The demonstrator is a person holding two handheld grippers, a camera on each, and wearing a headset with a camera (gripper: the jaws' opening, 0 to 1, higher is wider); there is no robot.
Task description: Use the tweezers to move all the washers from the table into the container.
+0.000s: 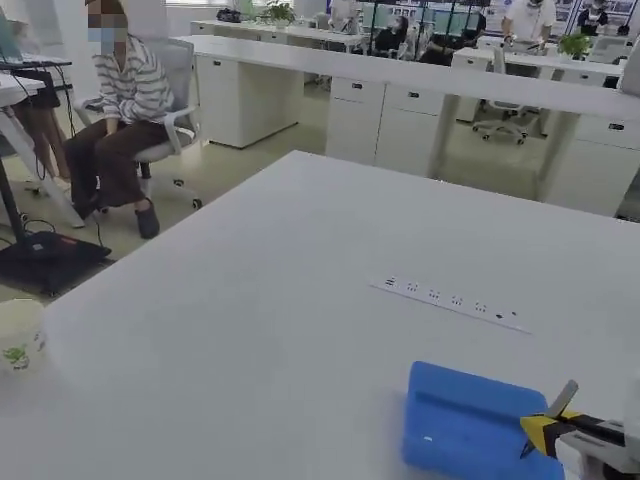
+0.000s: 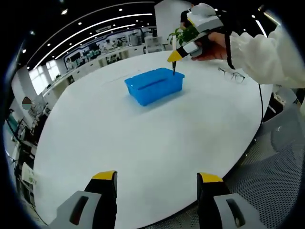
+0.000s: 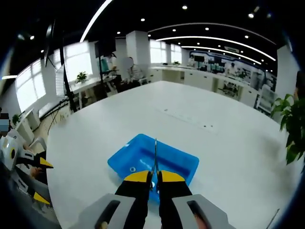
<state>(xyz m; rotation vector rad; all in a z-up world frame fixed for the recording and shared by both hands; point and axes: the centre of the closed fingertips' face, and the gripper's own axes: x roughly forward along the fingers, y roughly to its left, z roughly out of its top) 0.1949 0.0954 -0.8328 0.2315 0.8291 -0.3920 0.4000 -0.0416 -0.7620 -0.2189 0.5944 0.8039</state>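
A blue container (image 1: 465,420) stands on the white table near its front right, with one small washer (image 1: 428,438) lying inside. My right gripper (image 1: 542,430) is shut on thin metal tweezers (image 3: 155,155), which point down over the container (image 3: 178,160); the washer (image 3: 132,169) lies just left of the tweezers. In the left gripper view a hand holds the right gripper (image 2: 174,56) above the container's (image 2: 155,86) far edge. My left gripper (image 2: 157,183) hangs open and holds nothing, well back from the container at the table's near edge. It appears as the left gripper (image 3: 43,181) in the right gripper view.
A power strip (image 1: 450,300) lies on the table (image 1: 250,330) beyond the container. A paper cup (image 1: 20,350) stands at the left edge. Glasses (image 2: 232,75) rest to the container's right. A person (image 1: 125,110) sits on a chair beyond the table's left corner. A plant (image 3: 290,124) stands at the right.
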